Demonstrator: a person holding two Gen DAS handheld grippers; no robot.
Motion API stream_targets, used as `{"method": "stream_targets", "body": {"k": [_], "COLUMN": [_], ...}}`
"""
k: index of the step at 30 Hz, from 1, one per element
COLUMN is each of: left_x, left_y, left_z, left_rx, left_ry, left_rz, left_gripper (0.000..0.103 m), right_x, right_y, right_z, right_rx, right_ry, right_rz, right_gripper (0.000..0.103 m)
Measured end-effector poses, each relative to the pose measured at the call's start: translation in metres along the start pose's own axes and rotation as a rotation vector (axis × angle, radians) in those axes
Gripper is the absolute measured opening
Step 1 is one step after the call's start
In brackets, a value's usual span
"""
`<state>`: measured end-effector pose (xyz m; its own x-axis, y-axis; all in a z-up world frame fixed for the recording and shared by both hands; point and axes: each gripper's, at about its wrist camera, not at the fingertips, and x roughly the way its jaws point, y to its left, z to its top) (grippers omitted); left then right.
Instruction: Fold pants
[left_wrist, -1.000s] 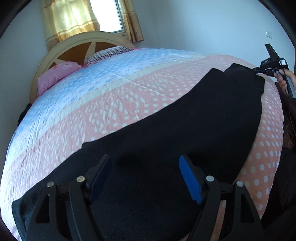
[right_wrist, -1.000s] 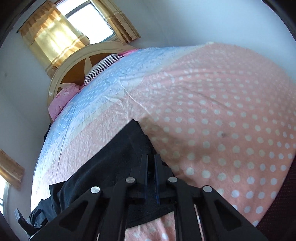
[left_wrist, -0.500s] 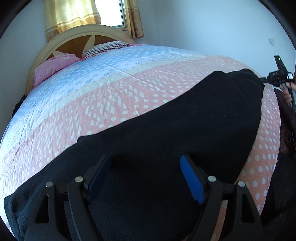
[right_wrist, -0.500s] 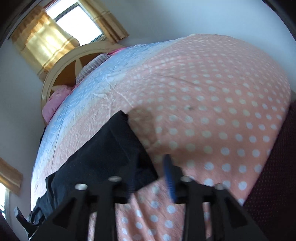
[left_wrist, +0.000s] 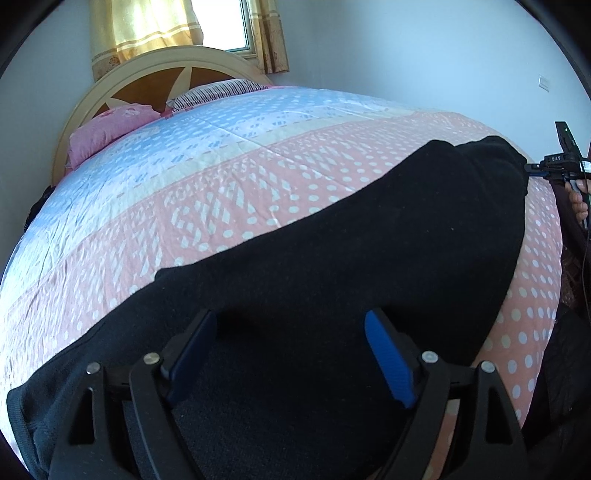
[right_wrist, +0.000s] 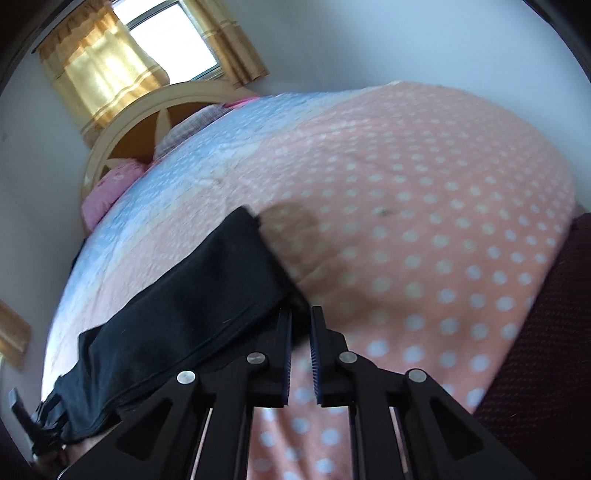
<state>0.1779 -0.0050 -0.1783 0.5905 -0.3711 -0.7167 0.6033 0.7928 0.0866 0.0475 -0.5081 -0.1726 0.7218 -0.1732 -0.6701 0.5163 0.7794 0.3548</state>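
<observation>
Black tool (left_wrist: 291, 354) frames, blue ribbed pads (left_wrist: 388, 363), silver screws.

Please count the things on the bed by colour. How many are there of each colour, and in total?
Black: 1, the pants
Pink: 1, the pillow
Striped: 1, the pillow
Total: 3 on the bed

Pants (left_wrist: 332, 277) cut off below.

The pants (left_wrist: 369, 258) lie along the near edge of the bed (left_wrist: 221, 177); two pillows (left_wrist: 107, 127) rest at its far end, against the headboard (left_wrist: 147, 70).
</observation>
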Motion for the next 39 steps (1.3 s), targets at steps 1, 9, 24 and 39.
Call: {"method": "stream_targets", "body": {"k": [1, 9, 24, 39], "left_x": [0.000, 0.000, 0.000, 0.001], "left_y": [0.000, 0.002, 0.003, 0.003], "left_z": [0.000, 0.000, 0.000, 0.000], "left_rx": [0.001, -0.005, -0.006, -0.005], "left_ry": [-0.001, -0.001, 0.000, -0.001], "left_rz": [0.001, -0.004, -0.003, 0.000], "left_gripper": [0.086, 0.087, 0.088, 0.088], "right_x": [0.001, 0.005, 0.003, -0.033], "right_y": [-0.006, -0.005, 0.015, 0.030], "right_z": [0.003, 0.007, 0.018, 0.018], "right_rx": [0.017, 0.017, 0.005, -0.071], "right_ry": [-0.004, -0.006, -0.004, -0.075], "right_rz": [-0.010, -0.008, 0.061, 0.072], "right_gripper": [0.008, 0.031, 0.034, 0.008]}}
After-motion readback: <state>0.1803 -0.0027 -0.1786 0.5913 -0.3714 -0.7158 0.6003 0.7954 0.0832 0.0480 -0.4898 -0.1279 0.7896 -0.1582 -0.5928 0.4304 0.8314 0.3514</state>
